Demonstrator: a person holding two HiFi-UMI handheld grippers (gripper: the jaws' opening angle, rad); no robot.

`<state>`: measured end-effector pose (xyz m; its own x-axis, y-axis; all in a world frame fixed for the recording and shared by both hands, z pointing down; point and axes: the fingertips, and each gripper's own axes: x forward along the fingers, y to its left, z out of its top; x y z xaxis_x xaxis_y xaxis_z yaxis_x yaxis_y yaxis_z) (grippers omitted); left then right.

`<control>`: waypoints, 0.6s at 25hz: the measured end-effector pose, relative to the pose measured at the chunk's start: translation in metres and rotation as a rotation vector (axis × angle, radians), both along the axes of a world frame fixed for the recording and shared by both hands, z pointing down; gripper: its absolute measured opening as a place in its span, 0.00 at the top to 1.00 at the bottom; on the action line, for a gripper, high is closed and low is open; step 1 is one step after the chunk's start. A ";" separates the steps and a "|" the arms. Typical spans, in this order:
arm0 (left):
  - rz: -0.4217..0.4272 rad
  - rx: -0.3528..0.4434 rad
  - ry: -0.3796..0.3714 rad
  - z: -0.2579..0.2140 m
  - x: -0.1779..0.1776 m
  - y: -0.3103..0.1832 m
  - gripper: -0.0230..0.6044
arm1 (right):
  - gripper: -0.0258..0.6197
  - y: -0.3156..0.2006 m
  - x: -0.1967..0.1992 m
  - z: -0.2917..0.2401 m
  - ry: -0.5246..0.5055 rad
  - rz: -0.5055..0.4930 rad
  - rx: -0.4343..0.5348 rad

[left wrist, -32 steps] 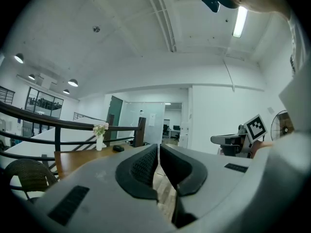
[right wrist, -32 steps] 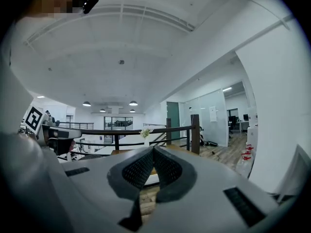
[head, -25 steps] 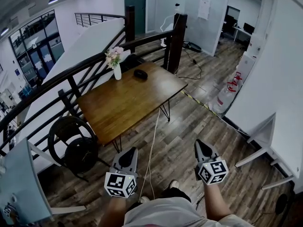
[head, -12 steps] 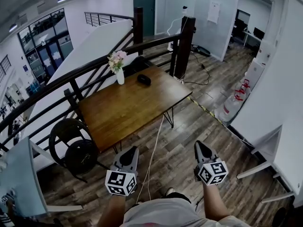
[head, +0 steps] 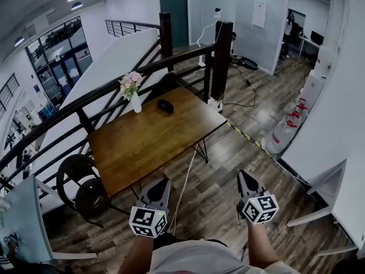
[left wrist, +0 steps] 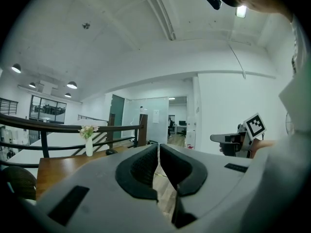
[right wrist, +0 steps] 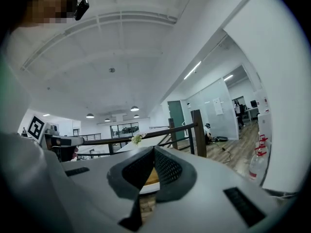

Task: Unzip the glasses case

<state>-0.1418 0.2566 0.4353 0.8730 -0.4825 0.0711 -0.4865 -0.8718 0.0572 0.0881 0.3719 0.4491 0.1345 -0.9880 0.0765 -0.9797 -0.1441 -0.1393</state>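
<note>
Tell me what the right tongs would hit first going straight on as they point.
Probably the wooden table: its top shows just past the tips of the shut right tongs, with only floor before it. Whether they would strike its edge or skim over the top is unclear.

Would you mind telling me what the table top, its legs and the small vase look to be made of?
Table top: probably wood, brown with visible grain and a slight sheen. Legs: thin dark rods, likely metal. Vase: white and smooth, perhaps ceramic or glass.
</note>
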 end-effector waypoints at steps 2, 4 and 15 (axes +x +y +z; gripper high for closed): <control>0.000 -0.007 -0.016 0.007 0.013 -0.004 0.92 | 0.88 -0.005 0.015 0.008 -0.012 -0.002 -0.010; -0.008 -0.019 -0.026 0.013 0.022 -0.013 0.92 | 0.88 -0.015 0.025 0.016 -0.026 -0.010 -0.022; -0.005 -0.062 -0.019 0.027 0.087 -0.113 0.92 | 0.88 -0.111 0.081 0.027 -0.014 -0.024 -0.079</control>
